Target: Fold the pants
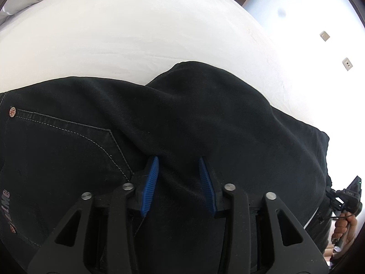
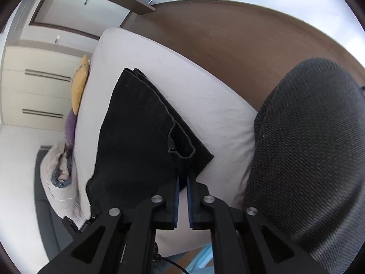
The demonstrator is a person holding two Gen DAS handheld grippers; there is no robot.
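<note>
Black denim pants (image 1: 159, 123) lie folded on a white bed (image 1: 136, 34). A back pocket with pale stitching and a rivet (image 1: 12, 111) shows at the left. My left gripper (image 1: 179, 162) hovers over the pants with its blue pads apart; cloth bunches between them but is not pinched. In the right wrist view the pants (image 2: 136, 125) stretch across the bed (image 2: 205, 96). My right gripper (image 2: 182, 178) is shut on the near edge of the pants, and it also shows in the left wrist view (image 1: 344, 196) at the far right.
A yellow pillow (image 2: 79, 84) and a purple one (image 2: 70, 123) lie at the bed's far side, with a bundled grey garment (image 2: 59, 166) beside them. A dark fabric chair back (image 2: 314, 150) stands close on the right. A brown floor (image 2: 228, 45) borders the bed.
</note>
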